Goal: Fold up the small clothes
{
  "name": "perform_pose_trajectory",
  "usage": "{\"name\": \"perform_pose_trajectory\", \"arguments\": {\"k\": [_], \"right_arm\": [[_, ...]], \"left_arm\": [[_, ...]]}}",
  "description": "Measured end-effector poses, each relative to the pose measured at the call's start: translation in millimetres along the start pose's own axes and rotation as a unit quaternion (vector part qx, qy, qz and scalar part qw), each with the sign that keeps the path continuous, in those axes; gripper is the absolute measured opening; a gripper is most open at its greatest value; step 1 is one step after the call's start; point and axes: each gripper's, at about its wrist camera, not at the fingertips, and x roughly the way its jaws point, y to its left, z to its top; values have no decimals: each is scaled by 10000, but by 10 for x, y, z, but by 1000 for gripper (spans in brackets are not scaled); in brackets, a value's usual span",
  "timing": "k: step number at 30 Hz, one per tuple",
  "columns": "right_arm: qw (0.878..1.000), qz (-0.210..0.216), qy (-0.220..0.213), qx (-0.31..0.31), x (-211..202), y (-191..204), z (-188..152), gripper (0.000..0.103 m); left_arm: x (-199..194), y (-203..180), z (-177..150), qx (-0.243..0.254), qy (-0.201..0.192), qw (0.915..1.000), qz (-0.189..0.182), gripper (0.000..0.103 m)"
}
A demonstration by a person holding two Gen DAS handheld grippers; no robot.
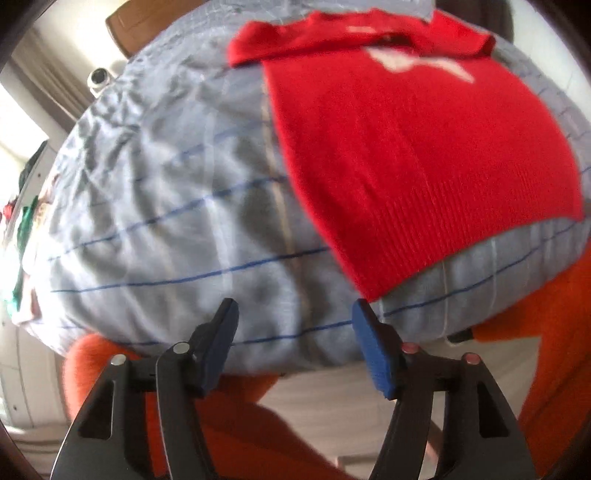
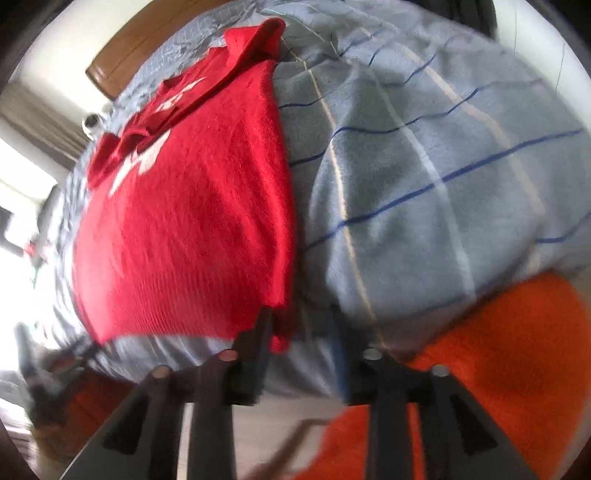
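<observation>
Red knitted sweater (image 1: 417, 155), ribbed at the hem, with a white motif near the collar: lying flat on a pale blue bedcover (image 1: 166, 192) crossed by thin dark blue and cream lines.

Left gripper (image 1: 293, 325): blue-padded fingers (image 1: 373, 343) standing well apart with nothing between them, hovering over the bedcover just beside the sweater's near hem corner and not touching it.

Right gripper (image 2: 301, 332): fingers standing partly apart; the sweater's near hem corner is lying at or just behind the inner finger, but blur is hiding whether any cloth is sitting between the pads. No clamping is showing.

Fold status, as a judgement: both sleeves are lying tucked across the chest near the collar, so the garment is reading as a narrow rectangle. The body is stretching out at full length, so the hem-to-collar fold is appearing to be what remains.

Surroundings: orange fleece sleeves (image 2: 517, 350) of the person framing the lower edge; a brown wooden headboard (image 1: 147, 22) standing beyond the bedcover.
</observation>
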Motion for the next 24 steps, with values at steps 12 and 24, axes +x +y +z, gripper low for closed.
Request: {"name": "perform_pose_trajectory", "arguments": {"k": [12,24], "right_arm": [[9952,-301,-917,-182,-206,46,38,55],[9959,17,-877,225,-189,-142,-49,55]], "left_arm": [[-230,-614,1749,1855,-1871,9645,-175,89],[697,-1288,2294,2848,-1356,9489,-83,57]]}}
